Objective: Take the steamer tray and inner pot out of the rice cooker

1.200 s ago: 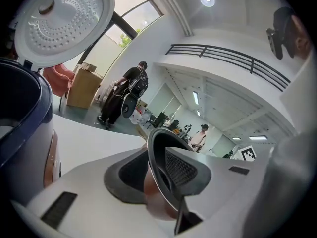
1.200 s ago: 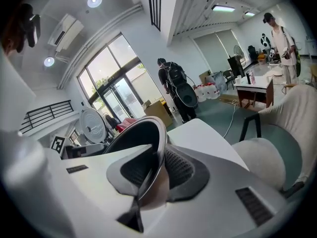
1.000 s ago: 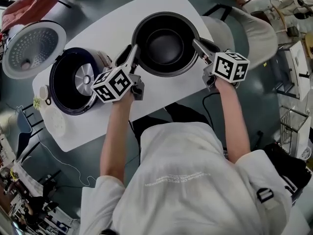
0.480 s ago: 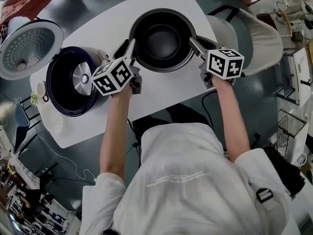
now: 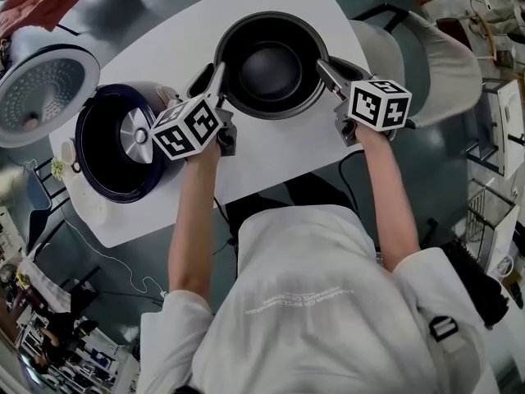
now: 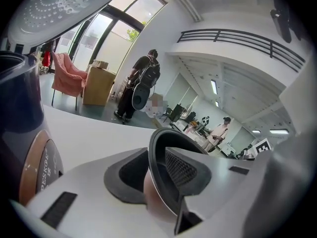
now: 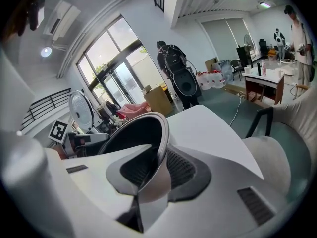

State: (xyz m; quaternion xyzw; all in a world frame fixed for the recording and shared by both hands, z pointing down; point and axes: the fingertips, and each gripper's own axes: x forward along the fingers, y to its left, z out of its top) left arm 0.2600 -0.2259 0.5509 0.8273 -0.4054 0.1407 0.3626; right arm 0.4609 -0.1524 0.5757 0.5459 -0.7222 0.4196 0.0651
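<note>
The black inner pot (image 5: 271, 64) is out of the rice cooker (image 5: 102, 150) and sits over the middle of the white table (image 5: 271, 150). Whether it rests on the table I cannot tell. My left gripper (image 5: 215, 76) is shut on the pot's left rim, and my right gripper (image 5: 322, 68) is shut on its right rim. The left gripper view shows the rim (image 6: 158, 155) pinched between the pads of the left gripper (image 6: 157, 175). The right gripper view shows the rim (image 7: 161, 133) clamped in the right gripper (image 7: 156, 170). The cooker stands open and its heating plate (image 5: 135, 134) shows.
The cooker's raised lid (image 5: 41, 93), with its perforated inner face, is at the far left. A grey chair (image 5: 435, 64) stands right of the table. A pale flat object (image 5: 89, 208) lies near the table's left corner. People stand in the room behind (image 6: 141, 86).
Both grippers have carried the pot slightly lower and a little farther from me over the table. Both grips on the rim are unchanged.
</note>
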